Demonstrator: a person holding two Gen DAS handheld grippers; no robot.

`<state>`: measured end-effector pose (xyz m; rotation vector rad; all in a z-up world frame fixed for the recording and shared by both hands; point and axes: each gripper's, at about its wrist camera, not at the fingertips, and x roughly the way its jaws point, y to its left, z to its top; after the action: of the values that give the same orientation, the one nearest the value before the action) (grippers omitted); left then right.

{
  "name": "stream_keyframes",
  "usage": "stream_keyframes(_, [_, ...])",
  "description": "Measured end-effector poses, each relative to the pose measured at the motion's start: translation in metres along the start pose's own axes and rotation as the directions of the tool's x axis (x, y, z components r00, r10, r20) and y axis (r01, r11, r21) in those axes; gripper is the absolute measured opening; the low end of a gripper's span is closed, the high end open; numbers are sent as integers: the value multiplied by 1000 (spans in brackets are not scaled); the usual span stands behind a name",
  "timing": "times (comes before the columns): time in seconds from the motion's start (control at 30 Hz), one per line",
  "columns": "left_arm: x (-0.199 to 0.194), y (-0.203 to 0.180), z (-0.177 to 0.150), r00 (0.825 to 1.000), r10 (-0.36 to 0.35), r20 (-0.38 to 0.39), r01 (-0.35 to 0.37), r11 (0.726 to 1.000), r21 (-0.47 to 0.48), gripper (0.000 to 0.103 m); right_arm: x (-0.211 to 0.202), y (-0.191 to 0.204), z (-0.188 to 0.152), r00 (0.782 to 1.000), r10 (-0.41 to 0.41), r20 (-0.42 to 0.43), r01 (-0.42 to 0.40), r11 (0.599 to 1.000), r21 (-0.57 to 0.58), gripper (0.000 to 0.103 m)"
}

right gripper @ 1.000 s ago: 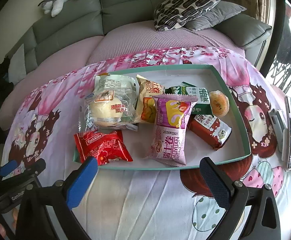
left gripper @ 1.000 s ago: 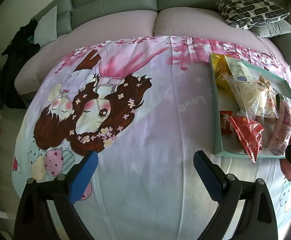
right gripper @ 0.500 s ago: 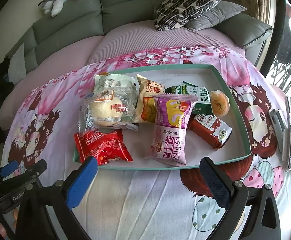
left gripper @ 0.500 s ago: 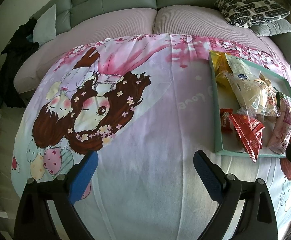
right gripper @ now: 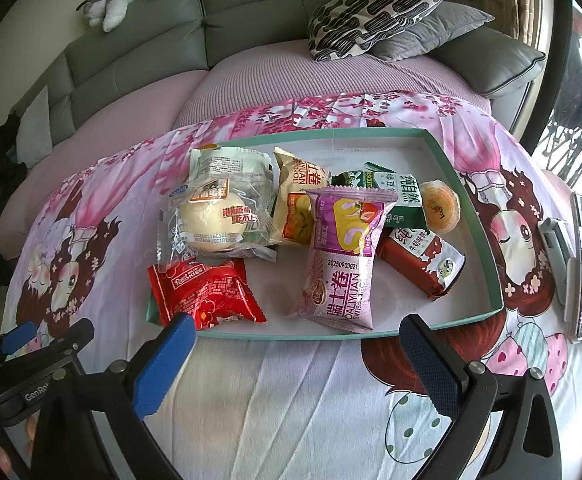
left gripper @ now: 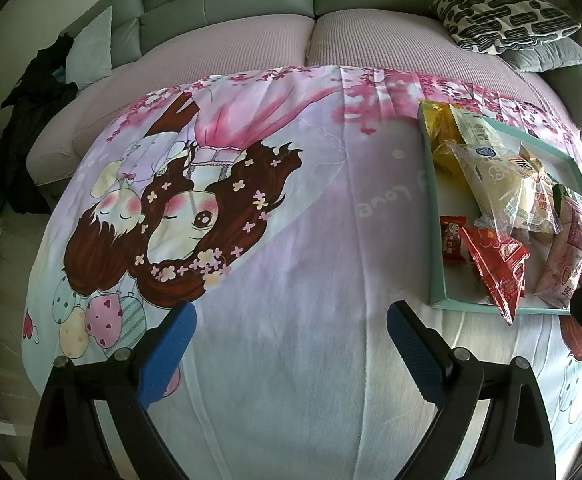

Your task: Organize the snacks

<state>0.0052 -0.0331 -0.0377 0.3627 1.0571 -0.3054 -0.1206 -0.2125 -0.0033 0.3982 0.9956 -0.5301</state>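
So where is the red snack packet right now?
In the right wrist view, the red snack packet lies at the teal tray's near-left corner, overhanging the rim, beside the purple Swiss roll pack.

Assorted wrapped snacks (right gripper: 337, 256) heaped in a shallow teal-rimmed tray (right gripper: 487, 240), red packet (right gripper: 207, 294) overhanging.

A grey-green sofa (right gripper: 251, 20) curves behind, patterned cushion (right gripper: 375, 8) at right, apparently daylight from the right

Soft daylight enters from the overexposed right edge; both fisheye views are sharp centrally, bowed and vignetted outward.
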Motion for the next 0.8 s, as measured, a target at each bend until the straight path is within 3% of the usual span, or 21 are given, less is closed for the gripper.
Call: stream_keyframes(0.8, [2, -2, 0, 1000, -7, -4, 7, 1000, 10, 96, 2, 2, 0, 1000, -2, -1, 2, 1000, 0, 103])
